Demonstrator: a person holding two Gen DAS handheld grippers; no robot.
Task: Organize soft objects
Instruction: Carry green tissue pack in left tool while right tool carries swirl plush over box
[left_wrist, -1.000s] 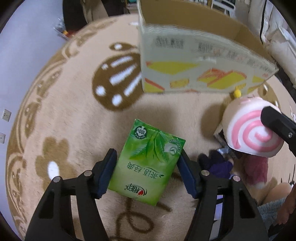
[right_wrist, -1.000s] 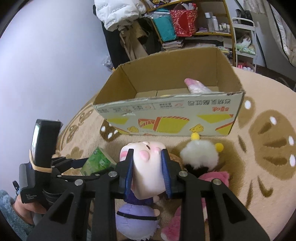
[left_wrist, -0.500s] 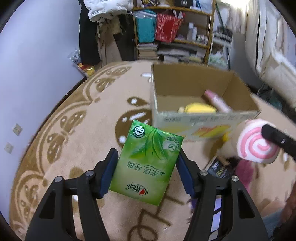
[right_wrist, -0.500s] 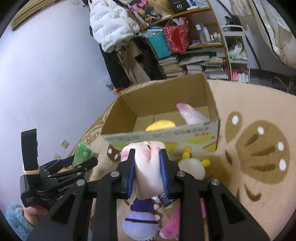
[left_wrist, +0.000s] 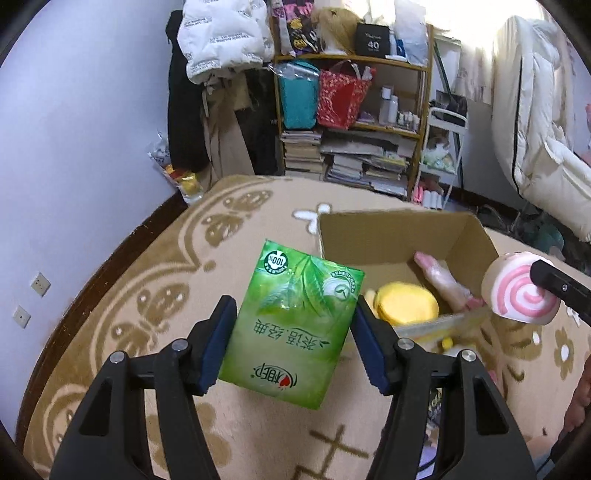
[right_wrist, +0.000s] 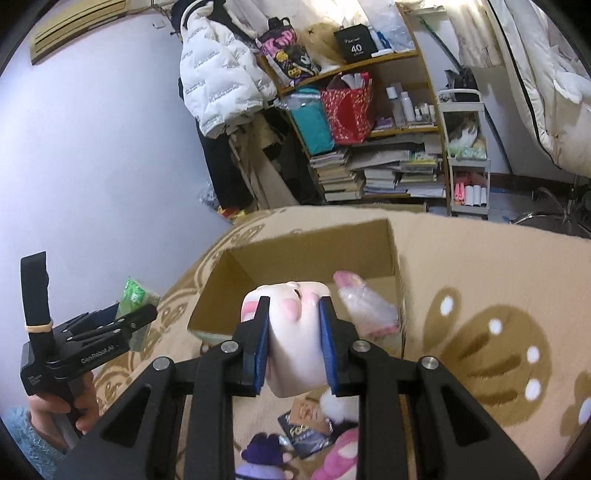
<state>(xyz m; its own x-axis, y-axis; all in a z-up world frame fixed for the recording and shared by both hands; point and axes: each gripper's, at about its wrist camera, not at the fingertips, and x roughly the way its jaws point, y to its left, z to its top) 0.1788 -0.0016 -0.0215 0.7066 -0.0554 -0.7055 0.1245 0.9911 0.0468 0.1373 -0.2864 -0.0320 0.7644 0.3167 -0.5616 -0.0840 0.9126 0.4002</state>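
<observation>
tissue pack (left_wrist: 295, 325): light, soft, glossy green wrapper that looks slippery; best pinched across its long sides. left claw (left_wrist: 293, 345) clamps it so, in the air just short of the cardboard box (left_wrist: 373, 236). right claw (right_wrist: 293, 345) squeezes the pale, pink-swirled plush toy (right_wrist: 295, 332), visibly compressible, above the box's near edge.
</observation>
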